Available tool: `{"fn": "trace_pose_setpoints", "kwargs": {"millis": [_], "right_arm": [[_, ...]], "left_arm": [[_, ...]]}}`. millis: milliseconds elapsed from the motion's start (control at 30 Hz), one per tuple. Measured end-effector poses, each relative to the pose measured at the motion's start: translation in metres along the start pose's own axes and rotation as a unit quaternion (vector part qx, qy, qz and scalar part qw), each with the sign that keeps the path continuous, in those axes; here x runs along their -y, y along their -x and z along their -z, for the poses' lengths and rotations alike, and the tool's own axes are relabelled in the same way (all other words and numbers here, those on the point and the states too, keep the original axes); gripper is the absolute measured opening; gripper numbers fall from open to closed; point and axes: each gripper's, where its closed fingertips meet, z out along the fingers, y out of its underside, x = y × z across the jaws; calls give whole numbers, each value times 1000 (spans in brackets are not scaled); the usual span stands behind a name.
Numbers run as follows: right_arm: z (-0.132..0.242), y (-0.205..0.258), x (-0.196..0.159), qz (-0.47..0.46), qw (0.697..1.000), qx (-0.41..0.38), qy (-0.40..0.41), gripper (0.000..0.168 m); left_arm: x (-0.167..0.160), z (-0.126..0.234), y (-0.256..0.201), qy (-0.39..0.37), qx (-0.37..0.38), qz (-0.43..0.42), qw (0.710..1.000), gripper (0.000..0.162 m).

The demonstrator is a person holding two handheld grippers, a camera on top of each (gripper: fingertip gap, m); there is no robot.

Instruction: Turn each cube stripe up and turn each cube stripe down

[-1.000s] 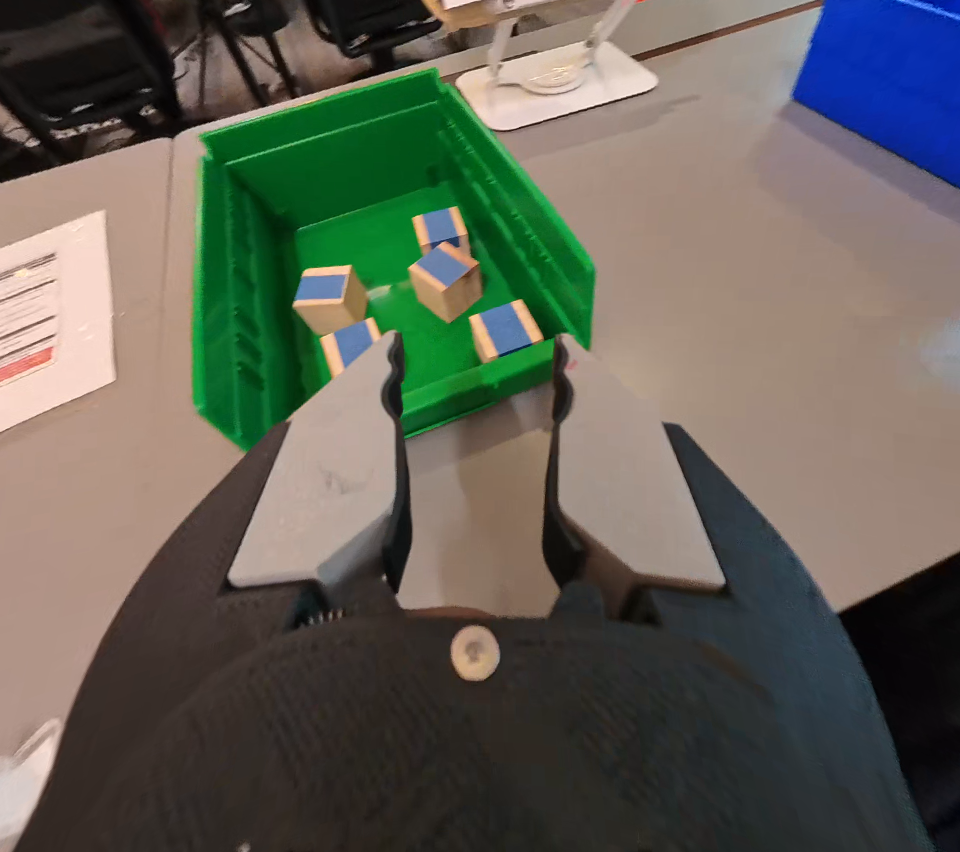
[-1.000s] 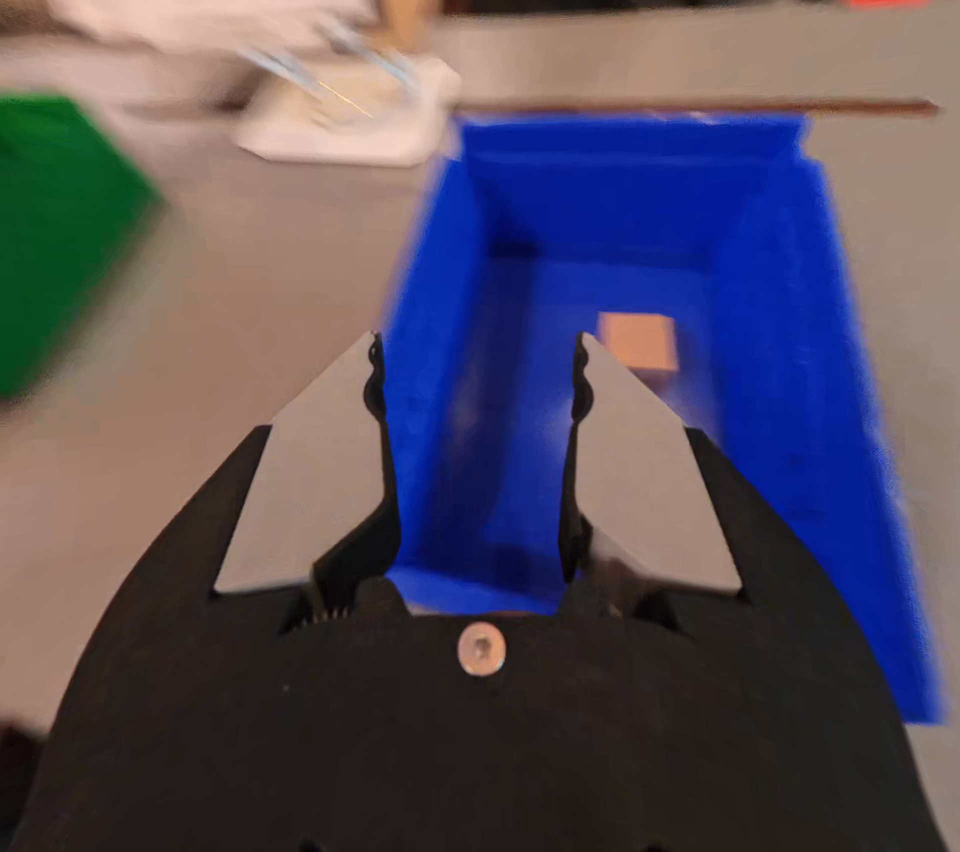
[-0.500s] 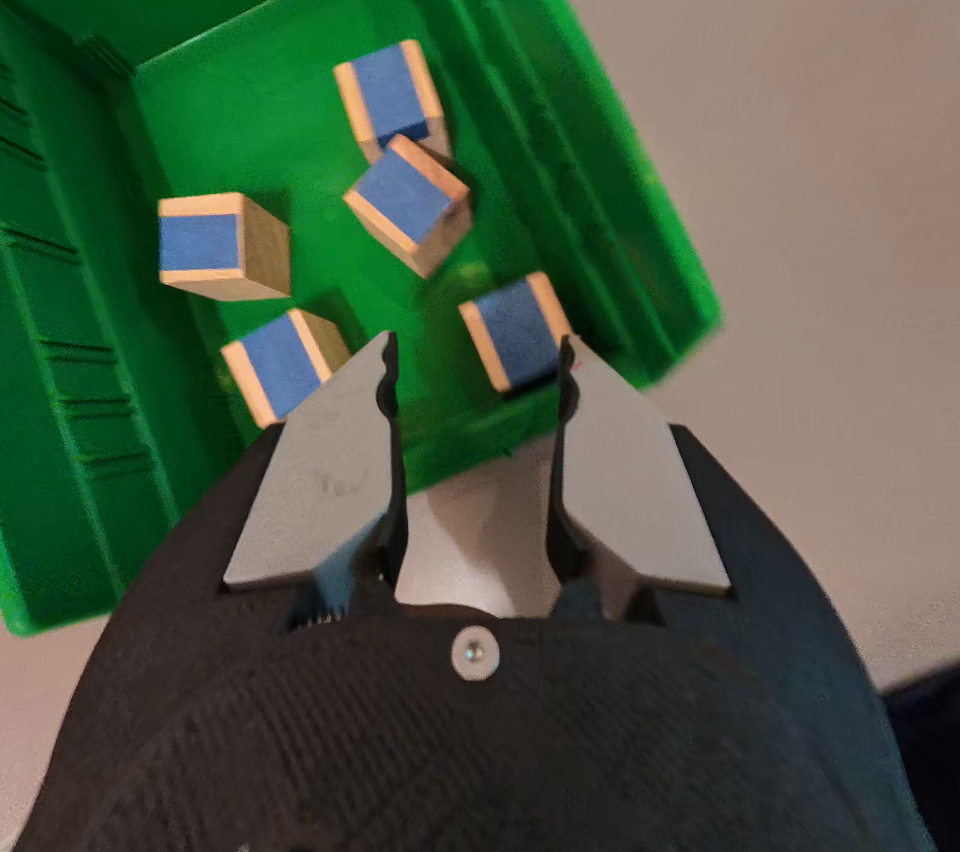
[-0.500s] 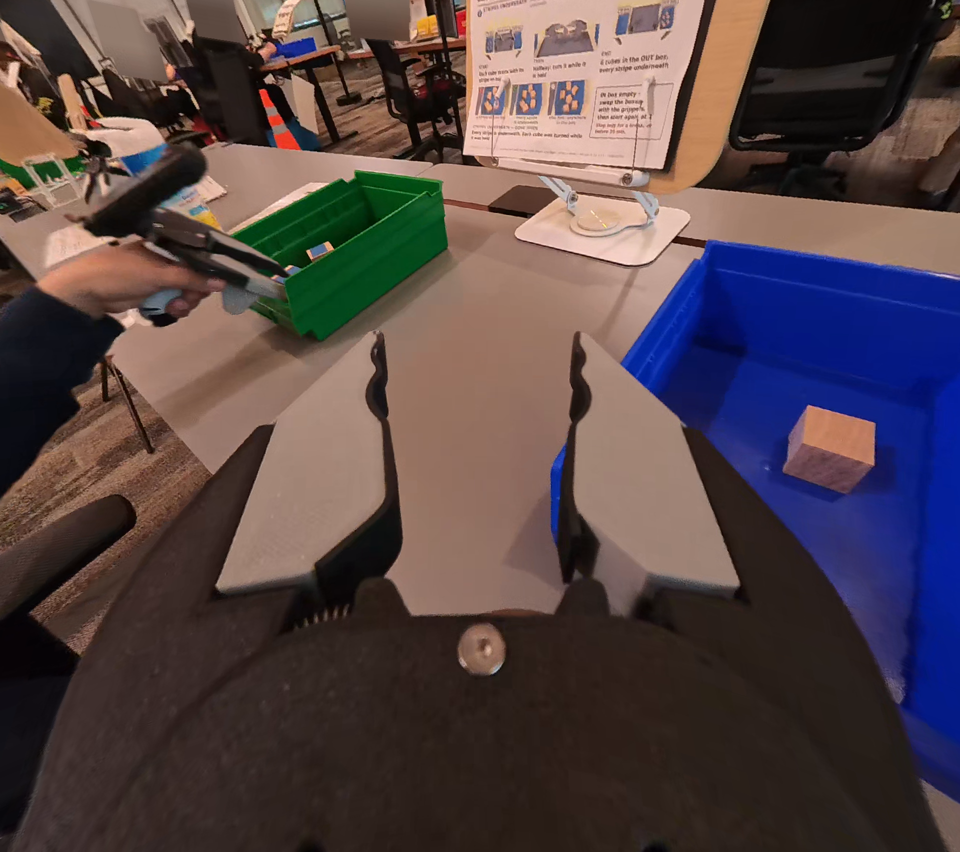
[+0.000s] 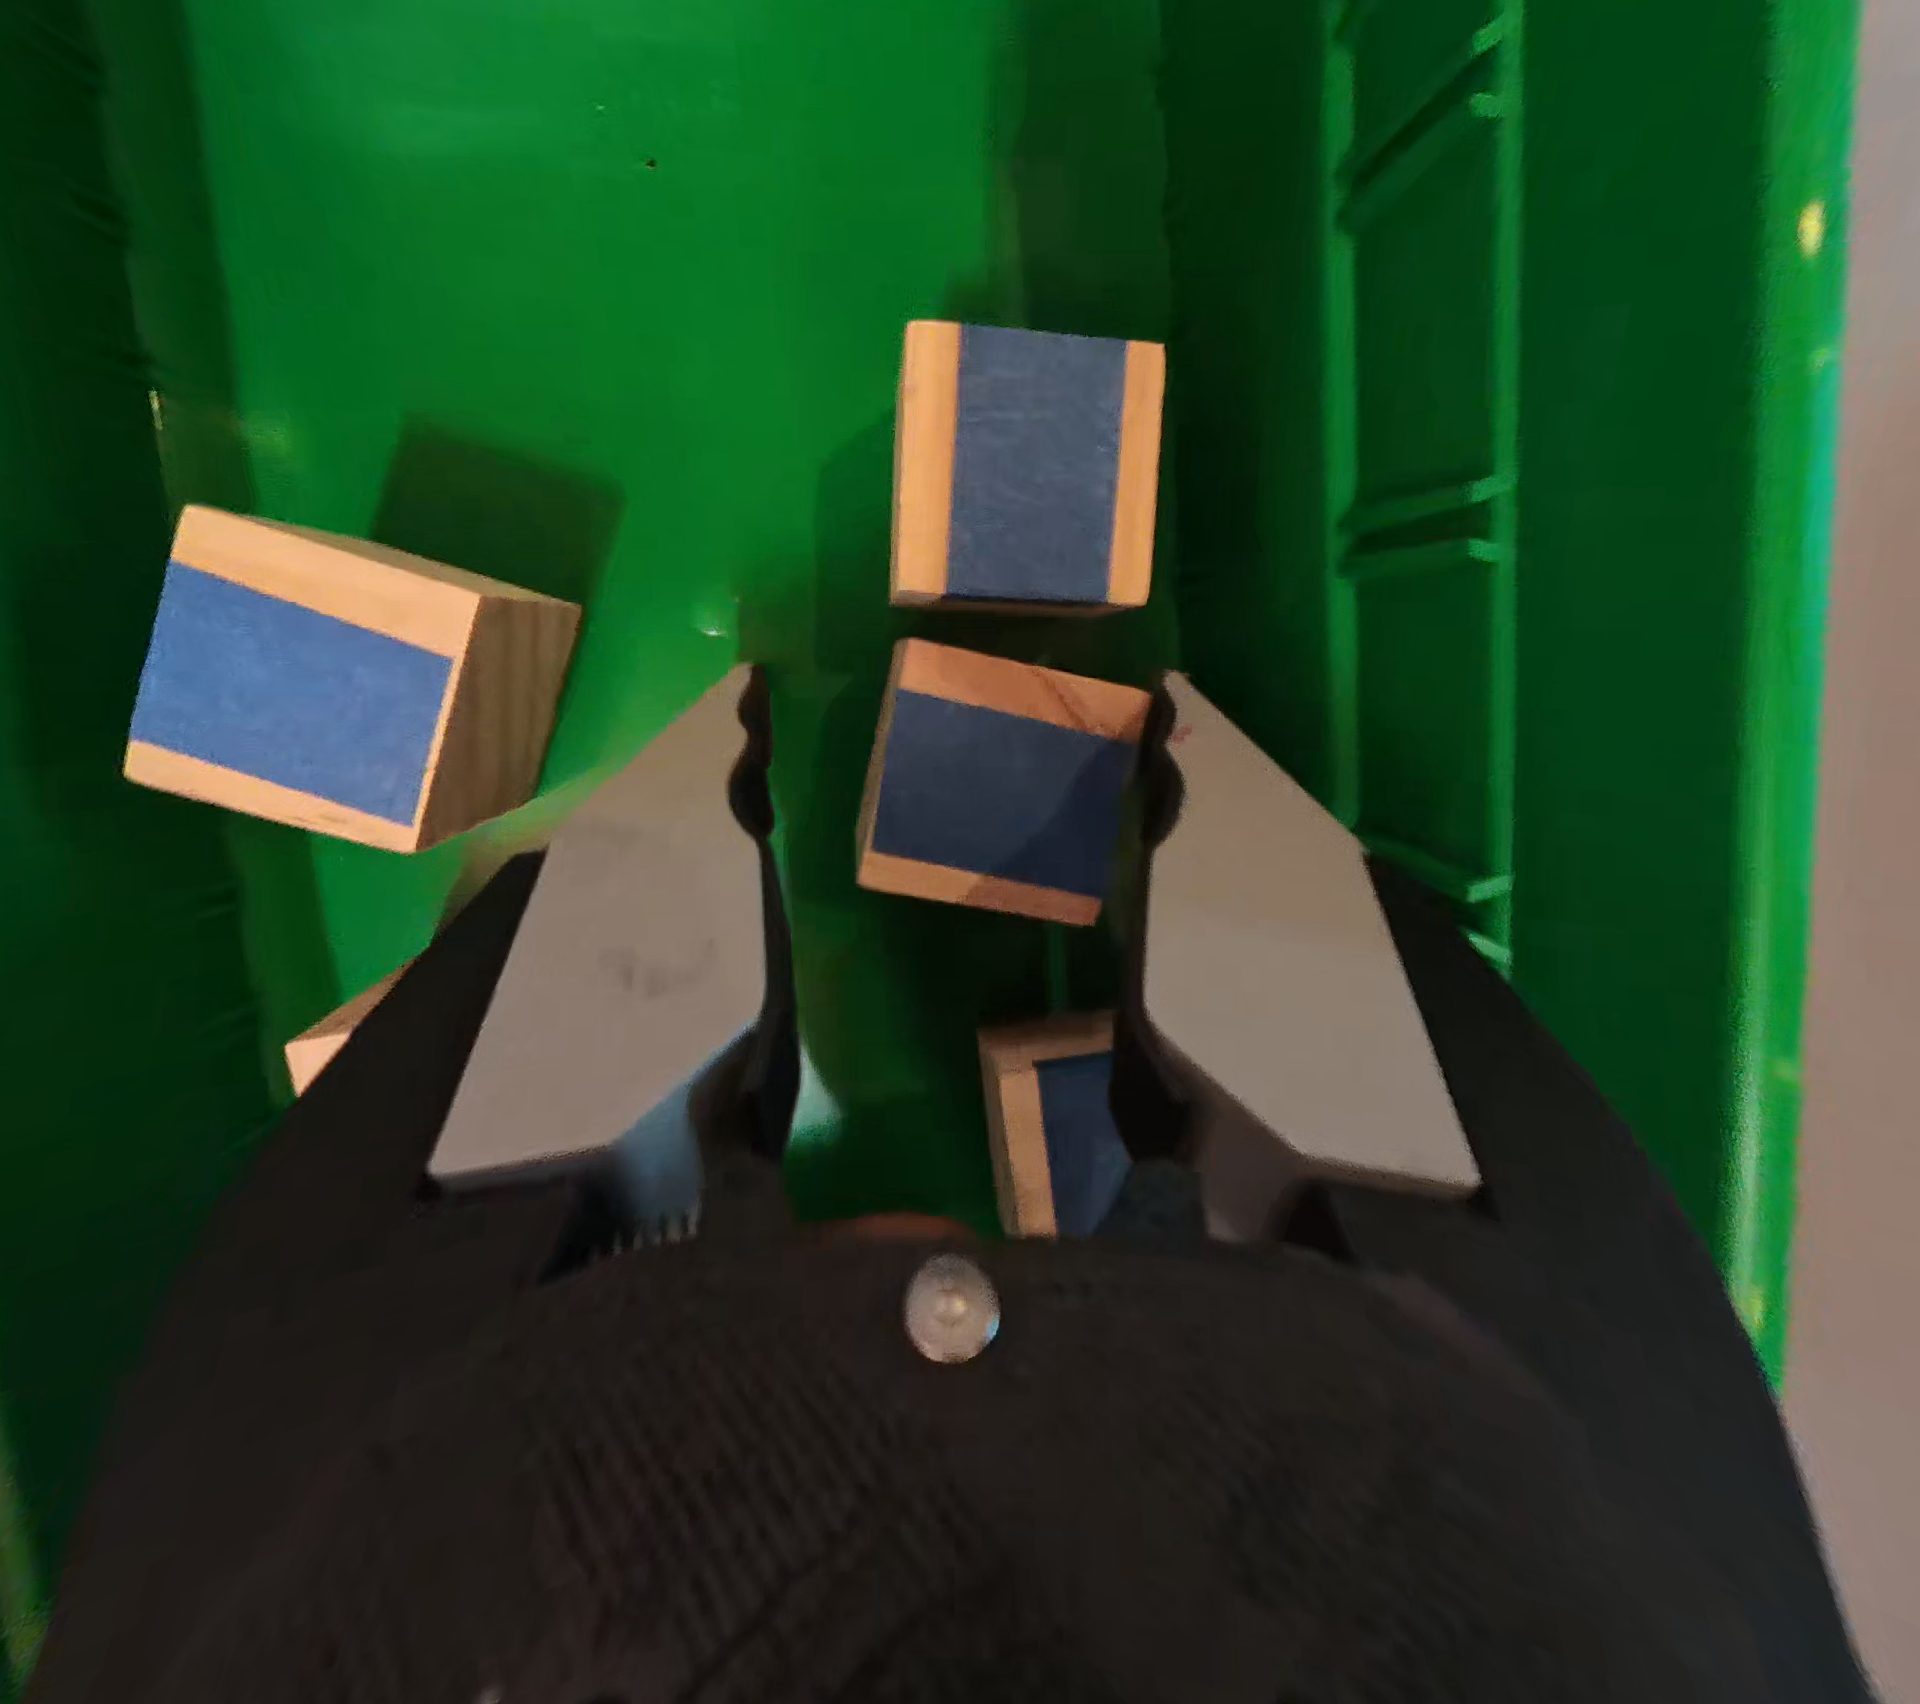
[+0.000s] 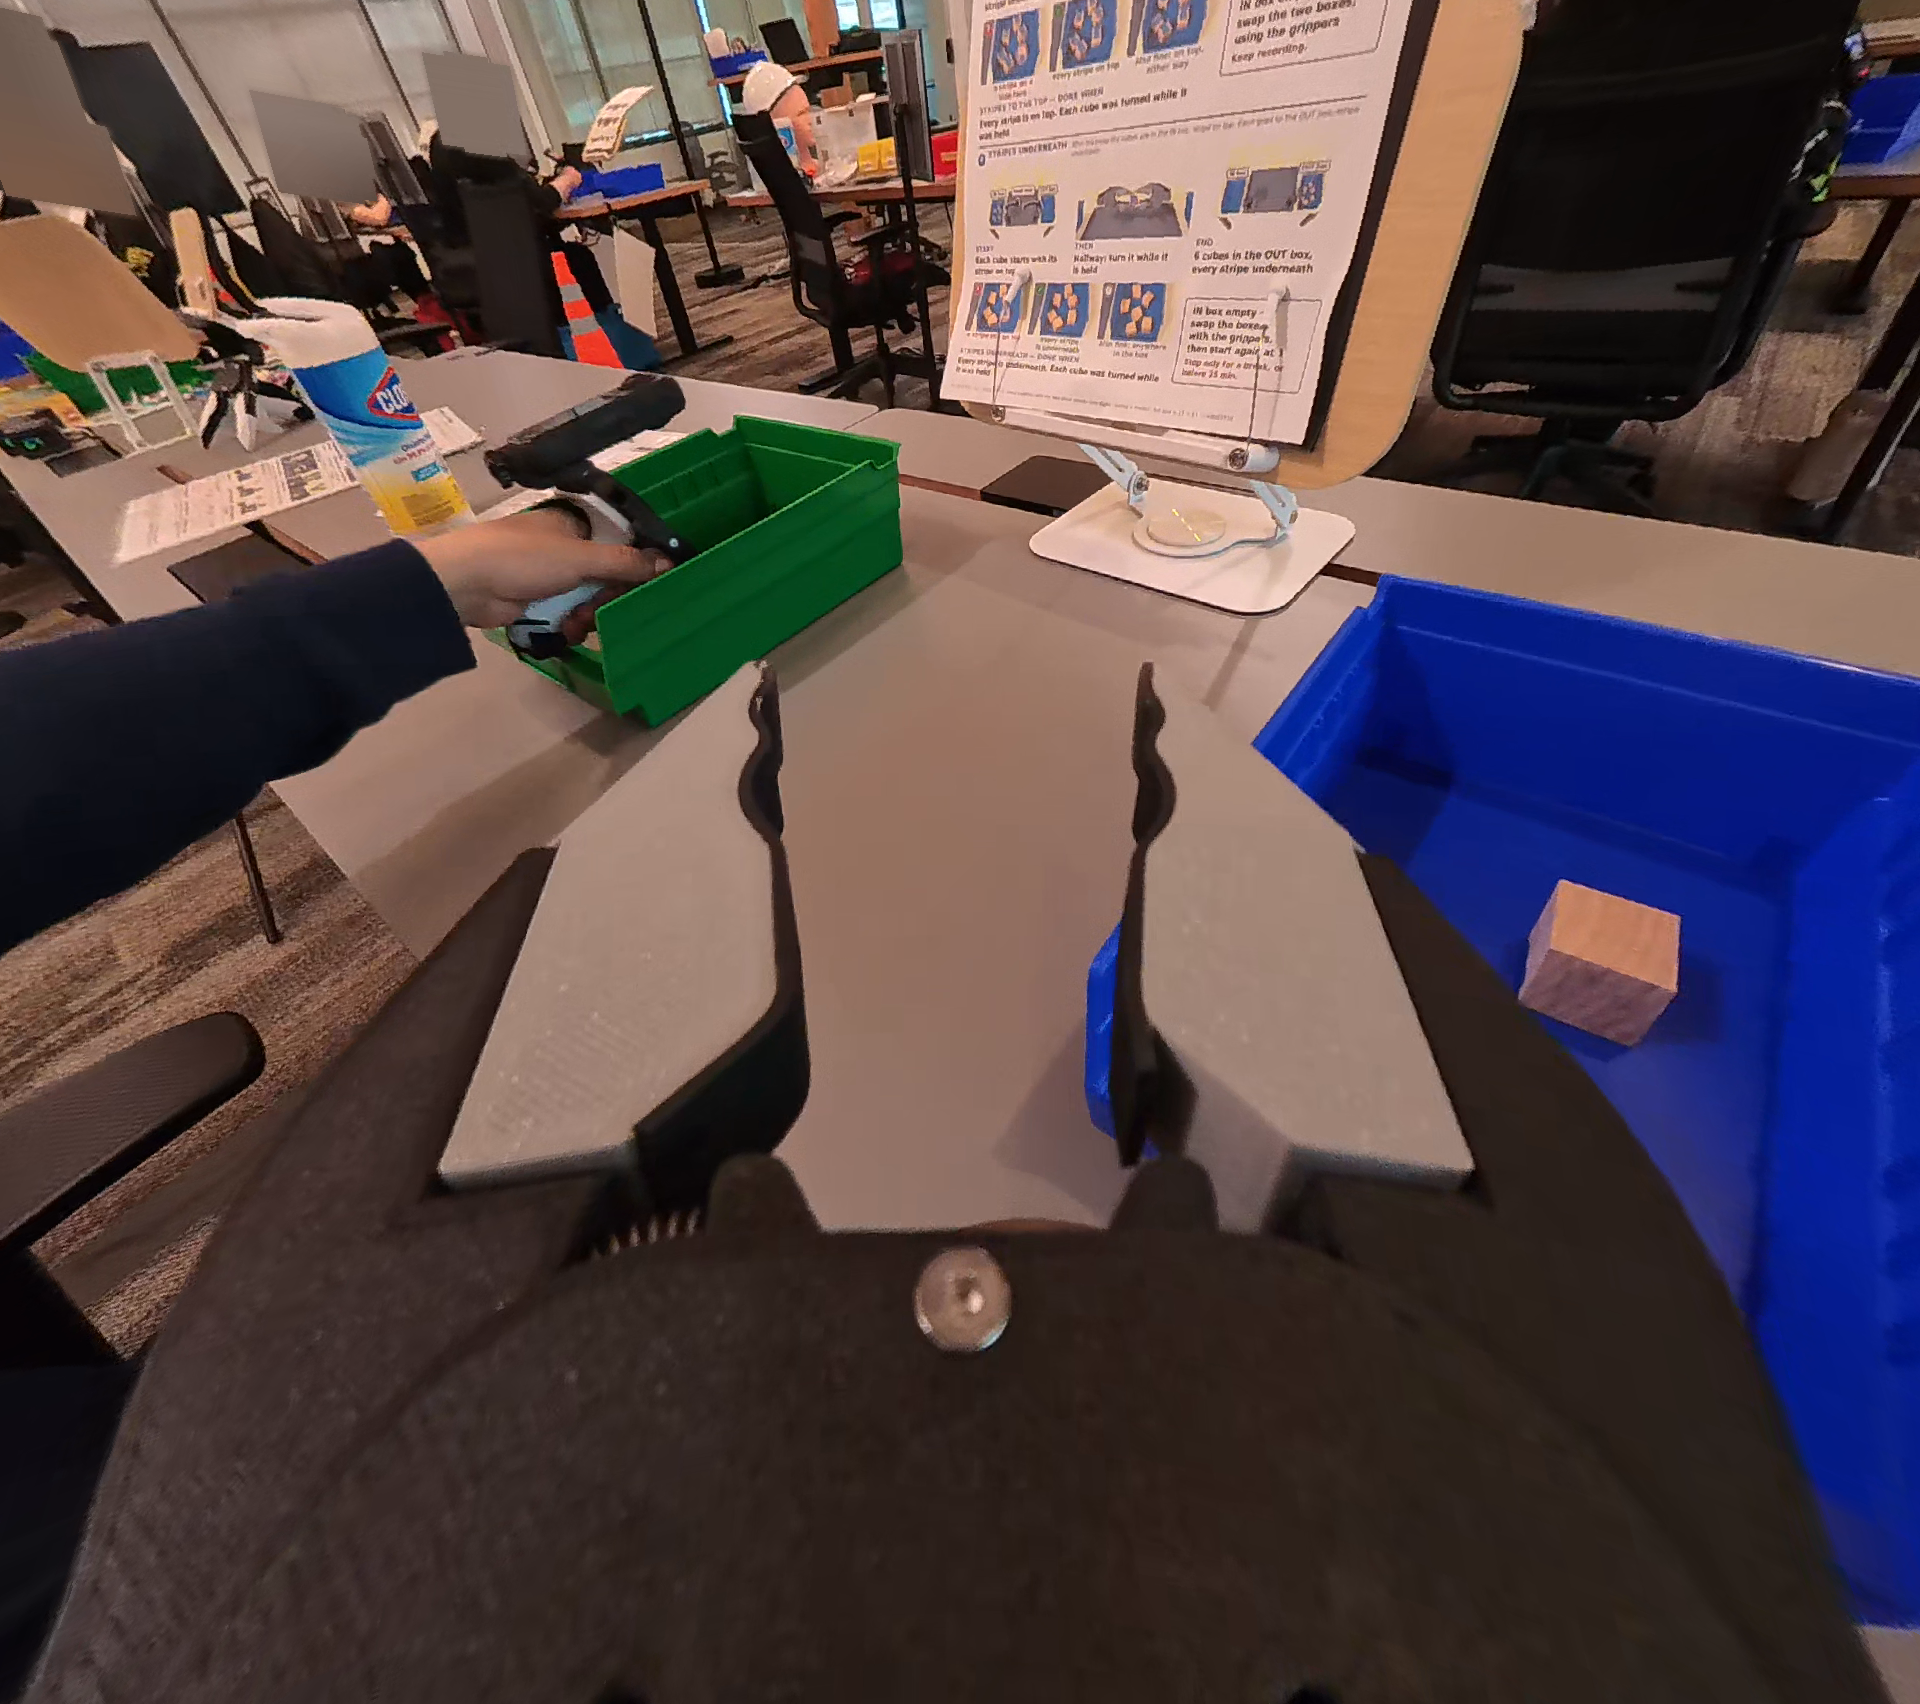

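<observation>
In the left wrist view my left gripper (image 5: 951,698) is open inside the green bin (image 5: 644,96), its jaws on either side of a wooden cube with a blue stripe on top (image 5: 997,781), close to the right finger. Another striped cube (image 5: 1023,465) lies just beyond, one (image 5: 332,678) to the left, one (image 5: 1049,1124) partly hidden between the fingers, and a corner of one (image 5: 332,1046) behind the left finger. In the right wrist view my right gripper (image 6: 951,698) is open and empty above the grey table (image 6: 935,771). A plain-topped wooden cube (image 6: 1600,974) sits in the blue bin (image 6: 1558,781).
In the right wrist view the green bin (image 6: 748,553) stands at the left with a person's hand and the left gripper (image 6: 582,459) reaching into it. An instruction board on a white stand (image 6: 1195,127) is behind. A wipes canister (image 6: 364,428) and papers (image 6: 229,491) are far left.
My left gripper has gone from outside the green bin's front down into it, over a striped cube. My right gripper has swung left off the blue bin and now holds steady.
</observation>
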Motion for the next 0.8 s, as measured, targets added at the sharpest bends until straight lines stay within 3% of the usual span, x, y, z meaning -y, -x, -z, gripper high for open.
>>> {"fn": "trace_pose_setpoints", "kwargs": {"millis": [167,300,467,600,700,733,800], "right_arm": [[0,-3,-1,0,1000,-1,2,66],[-1,-2,-1,-1,1000,2,2,66],[-11,10,-7,-5,1000,28,12,65],[-36,41,-24,-38,993,110,37,65],[-61,85,-42,-99,968,221,65,65],[-67,103,-46,-126,954,264,72,65],[-71,142,-49,-180,912,360,83,67]], "left_arm": [[-1,6,5,-2,14,-44,999,45],[1,24,9,-12,0,-58,998,45],[19,87,-21,-104,-74,-111,986,45],[7,139,-68,-169,-110,-211,956,45],[-15,184,-127,-239,-153,-333,899,45],[-26,206,-153,-285,-175,-391,858,45],[-67,254,-207,-378,-239,-495,745,45]]}}
